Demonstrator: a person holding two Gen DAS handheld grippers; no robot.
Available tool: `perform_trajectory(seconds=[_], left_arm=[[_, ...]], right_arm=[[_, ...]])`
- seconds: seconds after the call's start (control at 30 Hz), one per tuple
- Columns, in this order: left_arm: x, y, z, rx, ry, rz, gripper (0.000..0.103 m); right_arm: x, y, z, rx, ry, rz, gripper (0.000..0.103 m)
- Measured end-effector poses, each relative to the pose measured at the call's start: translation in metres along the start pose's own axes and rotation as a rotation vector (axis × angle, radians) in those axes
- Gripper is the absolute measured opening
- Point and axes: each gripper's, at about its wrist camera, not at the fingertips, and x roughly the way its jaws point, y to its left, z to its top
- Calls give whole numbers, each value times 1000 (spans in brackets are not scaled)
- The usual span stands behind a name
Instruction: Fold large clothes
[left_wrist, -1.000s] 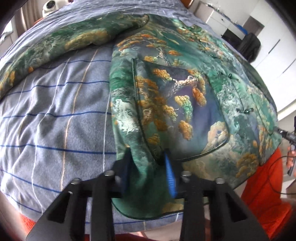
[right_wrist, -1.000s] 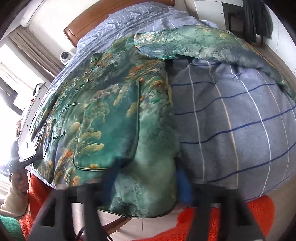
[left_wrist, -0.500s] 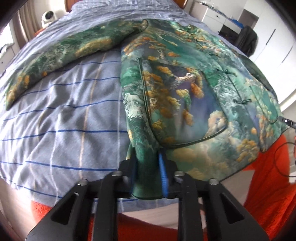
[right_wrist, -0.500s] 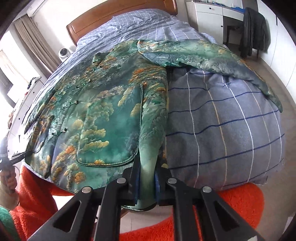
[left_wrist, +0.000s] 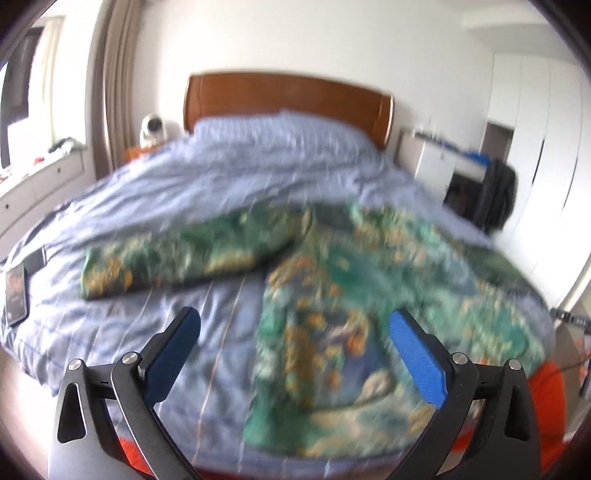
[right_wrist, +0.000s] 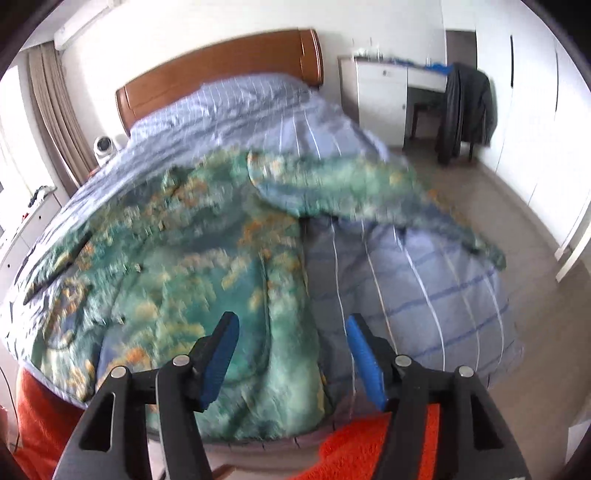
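Note:
A large green jacket with orange and gold landscape print (left_wrist: 369, 295) lies spread on the bed, one sleeve (left_wrist: 177, 258) stretched out to the left in the left wrist view. In the right wrist view the jacket body (right_wrist: 177, 266) lies left and a sleeve (right_wrist: 369, 192) reaches right toward the bed edge. My left gripper (left_wrist: 295, 332) is open and empty above the jacket's near hem. My right gripper (right_wrist: 291, 336) is open and empty above the jacket's side edge. Both views are motion-blurred.
The bed has a blue striped cover (left_wrist: 147, 206) and a wooden headboard (left_wrist: 288, 96). A phone (left_wrist: 16, 295) lies on the bed's left side. An orange rug (right_wrist: 369, 446) lies at the bed's foot. A chair with a dark coat (right_wrist: 465, 110) stands by a white desk.
Both grippers have let go of the jacket's hem and opened wide. Both have lifted and pulled back from the bed, so the views now take in the headboard and room.

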Motion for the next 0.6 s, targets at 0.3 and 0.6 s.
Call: perform_trajectory(seconds=[0.3, 0.6], left_arm=[[38, -30, -21, 60, 165, -46, 102], [50, -70, -26, 167, 222, -27, 102]], right_arm=[[-24, 20, 12, -30, -112, 0, 62], [-22, 31, 6, -80, -126, 17, 62]])
